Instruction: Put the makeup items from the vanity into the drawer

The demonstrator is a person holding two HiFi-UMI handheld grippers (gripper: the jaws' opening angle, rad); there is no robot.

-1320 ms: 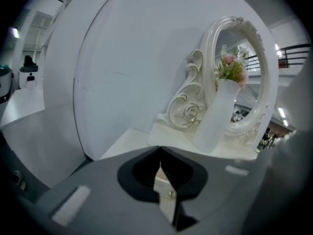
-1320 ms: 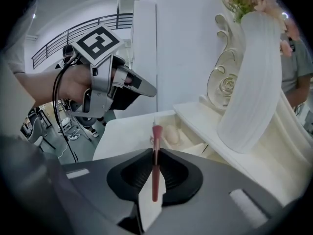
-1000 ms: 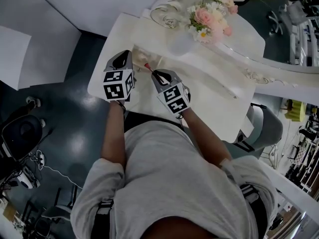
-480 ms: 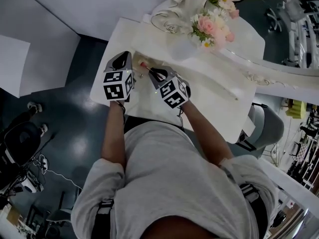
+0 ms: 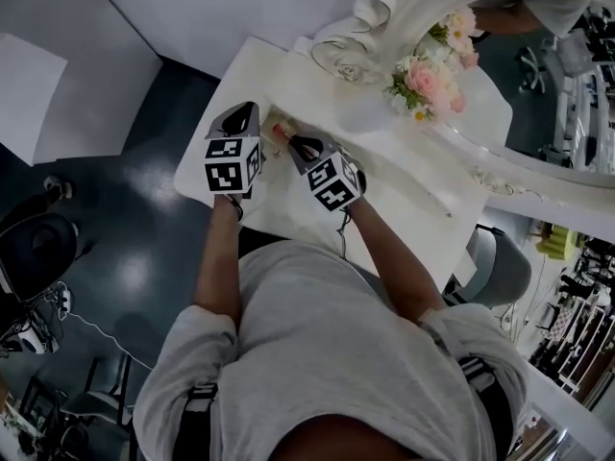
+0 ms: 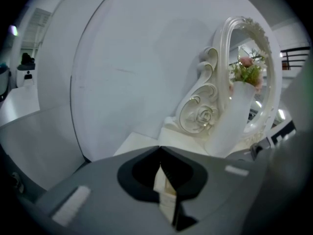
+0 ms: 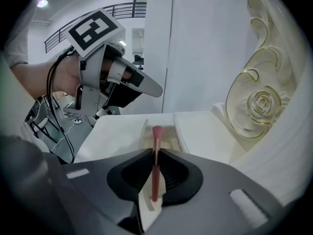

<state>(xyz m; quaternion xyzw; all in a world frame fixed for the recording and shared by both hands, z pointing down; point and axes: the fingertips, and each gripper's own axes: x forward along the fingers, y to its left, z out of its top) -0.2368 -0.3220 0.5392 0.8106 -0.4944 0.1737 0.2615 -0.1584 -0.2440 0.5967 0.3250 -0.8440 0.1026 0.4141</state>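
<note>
My right gripper (image 7: 154, 152) is shut on a slim pink makeup brush (image 7: 155, 173), whose rosy tip (image 7: 157, 131) sticks out ahead of the jaws. Under that tip lies a narrow open drawer (image 7: 168, 140) in the white vanity (image 7: 117, 136). In the head view the right gripper (image 5: 293, 143) hovers over the vanity's left end with the brush (image 5: 280, 131) pointing left. My left gripper (image 5: 247, 111) hangs just to its left, jaws shut and empty. It shows again in the right gripper view (image 7: 157, 89) and in its own view (image 6: 160, 150).
An ornate white mirror frame (image 5: 423, 3) with a scroll and rose ornament (image 7: 261, 104) rises at the vanity's back. A vase of pink flowers (image 5: 423, 80) stands by it. A grey chair (image 5: 500, 267) sits to the right. Dark floor lies past the vanity's left edge (image 5: 187, 157).
My right gripper has edged left with the brush, closer to the left gripper. The head view has shifted so the mirror and flowers sit further right.
</note>
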